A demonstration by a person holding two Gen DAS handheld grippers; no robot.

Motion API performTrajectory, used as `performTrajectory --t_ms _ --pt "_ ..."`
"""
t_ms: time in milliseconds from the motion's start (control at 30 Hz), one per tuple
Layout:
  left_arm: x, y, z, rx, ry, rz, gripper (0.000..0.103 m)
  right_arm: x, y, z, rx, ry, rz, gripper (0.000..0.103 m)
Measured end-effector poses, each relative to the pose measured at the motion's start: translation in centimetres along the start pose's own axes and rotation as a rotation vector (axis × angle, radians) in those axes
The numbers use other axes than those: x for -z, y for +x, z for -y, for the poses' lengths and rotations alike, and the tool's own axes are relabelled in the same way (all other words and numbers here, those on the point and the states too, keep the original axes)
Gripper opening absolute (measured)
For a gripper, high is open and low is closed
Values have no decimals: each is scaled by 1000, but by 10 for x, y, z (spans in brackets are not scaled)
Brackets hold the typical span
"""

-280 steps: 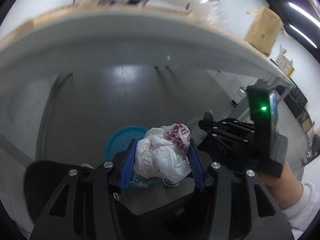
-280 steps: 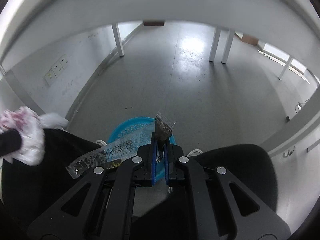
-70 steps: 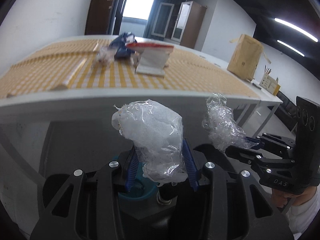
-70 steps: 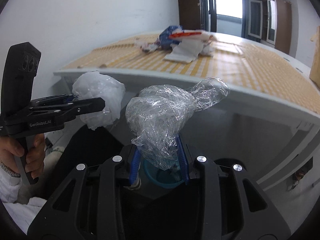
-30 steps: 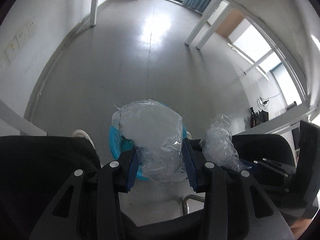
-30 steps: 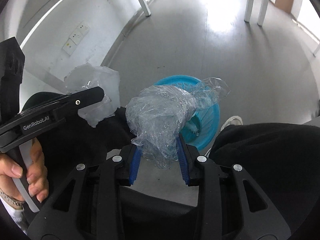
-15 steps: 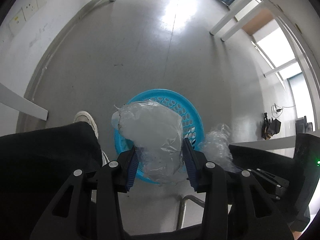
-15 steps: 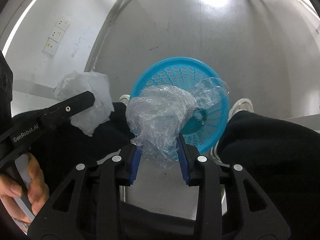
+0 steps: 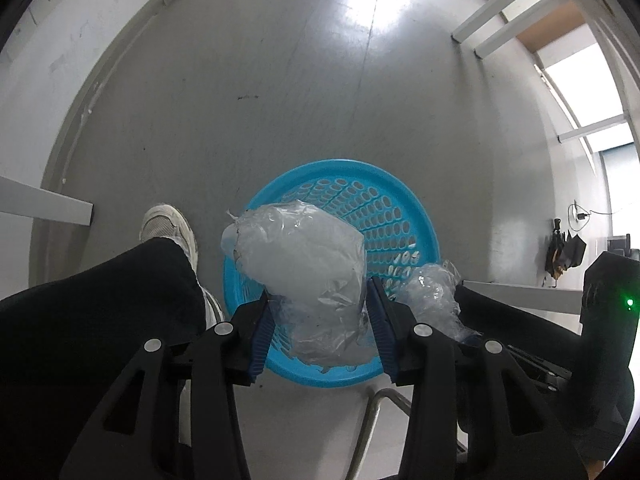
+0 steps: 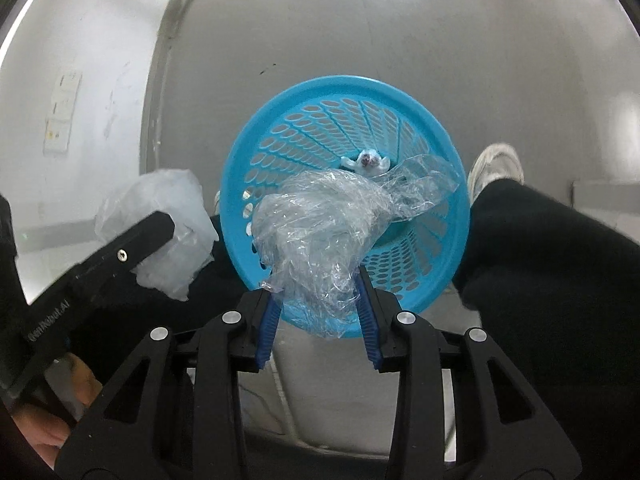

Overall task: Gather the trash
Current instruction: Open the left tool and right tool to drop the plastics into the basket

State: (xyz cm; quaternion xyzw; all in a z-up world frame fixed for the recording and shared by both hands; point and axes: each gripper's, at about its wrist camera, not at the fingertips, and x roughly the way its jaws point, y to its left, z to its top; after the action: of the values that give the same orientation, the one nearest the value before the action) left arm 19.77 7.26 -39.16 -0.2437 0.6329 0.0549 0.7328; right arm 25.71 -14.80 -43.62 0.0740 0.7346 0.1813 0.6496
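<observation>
A blue perforated waste basket [image 9: 404,216] stands on the grey floor; it also shows in the right wrist view [image 10: 280,128]. My left gripper [image 9: 320,320] is shut on a cloudy white plastic bag [image 9: 300,248] held over the basket's near rim. My right gripper [image 10: 316,308] is shut on a crumpled clear plastic wrap [image 10: 320,220] held above the basket's opening. A small white and red wad [image 10: 368,160] lies at the basket's bottom. The right gripper's wrap also shows in the left wrist view [image 9: 432,292], and the left gripper's bag in the right wrist view [image 10: 168,216].
The person's black-trousered legs [image 9: 100,304] and white shoes [image 9: 168,224] flank the basket. A metal chair frame [image 9: 380,404] sits below. White table legs [image 9: 500,8] stand at the far right. A wall with sockets [image 10: 60,120] runs along the left.
Both grippers have tipped further down and come closer over the basket, which now looks larger and more central. Both still hold their plastic.
</observation>
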Motion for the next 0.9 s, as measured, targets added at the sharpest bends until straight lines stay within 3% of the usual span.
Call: performTrajectory --t_ms 200,267,333,667,900 --pt "-2 6 5 12 1 -12 44 -4 8 3 3 10 -12 40" --pt "-4 1 9 45 9 8 57 -7 7 1 11 -5 6 56" --pt "-4 -2 11 48 23 28 70 -8 5 0 25 -21 29 63" --pt "2 -5 9 30 20 45 69 3 -13 -2 102 -60 74 63" --pt "14 -26 5 32 29 74 70 24 -45 -17 141 -133 164 64"
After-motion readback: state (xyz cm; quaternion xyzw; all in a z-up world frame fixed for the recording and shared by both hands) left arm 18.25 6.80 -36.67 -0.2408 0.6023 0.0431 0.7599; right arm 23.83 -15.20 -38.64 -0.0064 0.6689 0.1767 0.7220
